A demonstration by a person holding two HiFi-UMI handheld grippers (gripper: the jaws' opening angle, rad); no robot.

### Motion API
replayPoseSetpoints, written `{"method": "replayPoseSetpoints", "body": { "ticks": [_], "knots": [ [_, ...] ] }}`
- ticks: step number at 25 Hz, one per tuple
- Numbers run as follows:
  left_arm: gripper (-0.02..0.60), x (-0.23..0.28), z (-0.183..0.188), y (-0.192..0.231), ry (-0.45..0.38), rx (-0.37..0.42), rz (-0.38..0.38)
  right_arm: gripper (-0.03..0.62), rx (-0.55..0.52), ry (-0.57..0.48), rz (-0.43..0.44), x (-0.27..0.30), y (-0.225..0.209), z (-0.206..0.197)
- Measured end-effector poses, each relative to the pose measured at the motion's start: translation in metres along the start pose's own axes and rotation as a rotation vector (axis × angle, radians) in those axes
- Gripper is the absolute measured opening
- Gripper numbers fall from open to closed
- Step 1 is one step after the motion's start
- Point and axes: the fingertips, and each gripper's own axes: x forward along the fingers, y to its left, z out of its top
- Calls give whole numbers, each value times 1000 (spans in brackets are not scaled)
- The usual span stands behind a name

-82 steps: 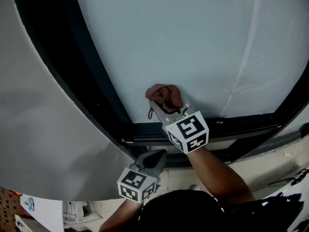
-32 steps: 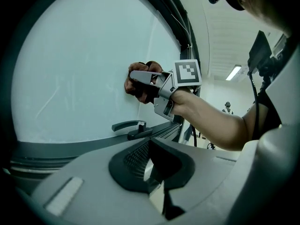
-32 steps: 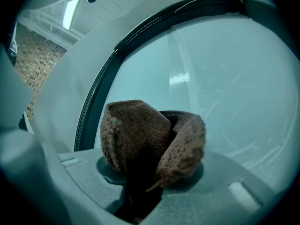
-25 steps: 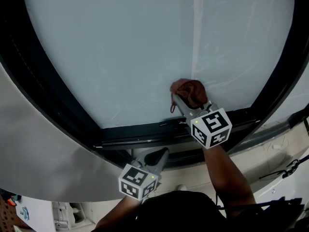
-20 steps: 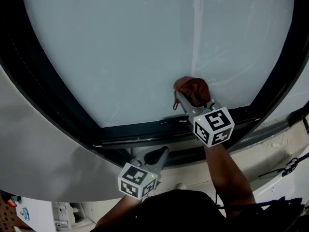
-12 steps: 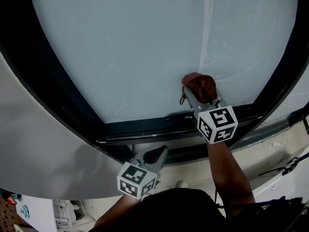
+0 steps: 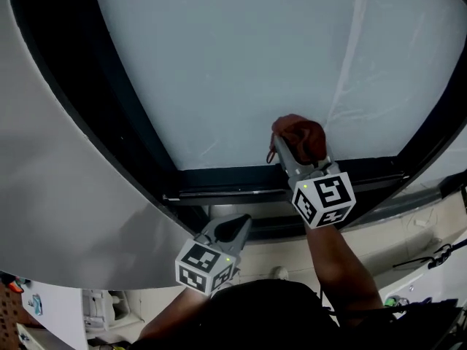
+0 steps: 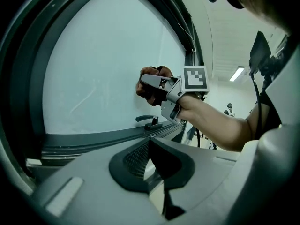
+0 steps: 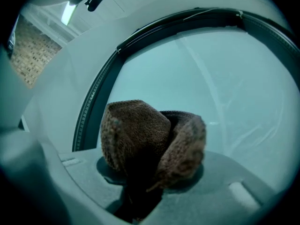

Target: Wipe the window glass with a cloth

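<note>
Head view: right gripper point(image 7: 290, 152), jaws clamped on brown cloth point(image 7: 302, 134), cloth against window glass point(image 7: 241, 64) just above lower frame point(image 7: 219, 183). Left gripper point(image 7: 232, 229): jaws together, holding nothing, below that frame.

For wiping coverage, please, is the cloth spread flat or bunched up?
Bunched up: the cloth is a folded wad clamped in the right gripper.

Brown knitted cloth point(image 7: 300, 138), bunched up, is clamped between the right gripper's point(image 7: 286, 150) jaws and pressed against the pale, streaked window glass point(image 7: 241, 64) ahead.
</note>
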Motion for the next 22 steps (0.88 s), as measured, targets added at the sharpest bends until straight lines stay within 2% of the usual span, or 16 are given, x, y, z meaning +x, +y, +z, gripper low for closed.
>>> {"method": "replayPoseSetpoints", "body": {
  "ticks": [4,10,15,22],
  "knots": [
    [17,-19,-7,15,10,-2,32,135,30,34,101,21,55,-19],
    [17,-47,-12,47,2,-15,109,135,20,81,226,49,130,-44],
    [17,-64,-15,68,-2,-27,161,135,16,99,291,68,172,-56],
    [17,-81,-23,85,-1,-50,195,135,6,121,365,96,216,-70]
  ]
}}
